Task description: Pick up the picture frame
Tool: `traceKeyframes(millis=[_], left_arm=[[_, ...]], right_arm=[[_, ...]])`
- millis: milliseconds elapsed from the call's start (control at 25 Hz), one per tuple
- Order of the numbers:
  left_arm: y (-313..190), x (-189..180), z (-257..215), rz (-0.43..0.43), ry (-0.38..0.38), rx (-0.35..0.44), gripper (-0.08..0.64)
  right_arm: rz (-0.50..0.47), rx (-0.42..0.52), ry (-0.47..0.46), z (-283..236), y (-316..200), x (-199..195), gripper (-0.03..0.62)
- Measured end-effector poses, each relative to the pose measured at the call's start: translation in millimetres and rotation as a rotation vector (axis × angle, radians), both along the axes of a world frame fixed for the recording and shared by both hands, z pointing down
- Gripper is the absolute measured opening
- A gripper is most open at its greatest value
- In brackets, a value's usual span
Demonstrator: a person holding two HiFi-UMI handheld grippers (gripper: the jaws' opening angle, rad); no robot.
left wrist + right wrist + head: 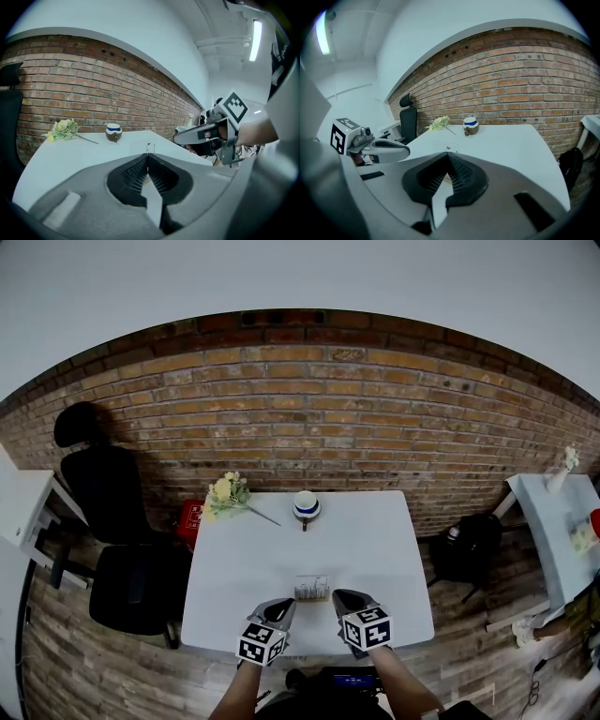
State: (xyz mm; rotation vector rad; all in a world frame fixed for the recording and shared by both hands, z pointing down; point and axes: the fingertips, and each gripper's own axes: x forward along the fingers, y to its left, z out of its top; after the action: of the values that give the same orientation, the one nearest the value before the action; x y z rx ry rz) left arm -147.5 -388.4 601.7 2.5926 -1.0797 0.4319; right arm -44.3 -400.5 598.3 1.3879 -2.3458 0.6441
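**Spotter A:** Your left gripper has its jaws clenched. The ribbed pads are pressed together with nothing between them.

**Spotter B:** It's the same on your right gripper: the jaws are clenched and grasp nothing. Both grippers sit low over the near edge of the desk, side by side, tips angled towards each other.

**Spotter A:** The picture frame stands upright on the desk in the gap between your two sets of jaws, just ahead of the tips. From your left jaws it is a little to the right, and from your right jaws a little to the left.

**Spotter B:** In each gripper view only the frame's thin top edge shows above your closed tips. I cannot tell whether either tip touches it.

**Spotter A:** Well beyond your jaws, at the far edge of the desk, a small cup with a blue band sits almost straight ahead.

**Spotter B:** A bunch of pale flowers lies left of the cup, on the far corner diagonally away from your left jaws.

**Spotter A:** A black office chair stands off the desk, well out to the left of your left jaws.

**Spotter B:** A dark backpack sits well to the right of your right jaws, against the brick wall.
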Motion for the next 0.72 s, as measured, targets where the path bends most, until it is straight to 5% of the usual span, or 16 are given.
traceKeyframes(millis=[720], left_arm=[[-3,0,18,-0.034,-0.051,-0.060,0.012]], right_arm=[[-0.041,-0.043,-0.009,20,-6,10,0.009]])
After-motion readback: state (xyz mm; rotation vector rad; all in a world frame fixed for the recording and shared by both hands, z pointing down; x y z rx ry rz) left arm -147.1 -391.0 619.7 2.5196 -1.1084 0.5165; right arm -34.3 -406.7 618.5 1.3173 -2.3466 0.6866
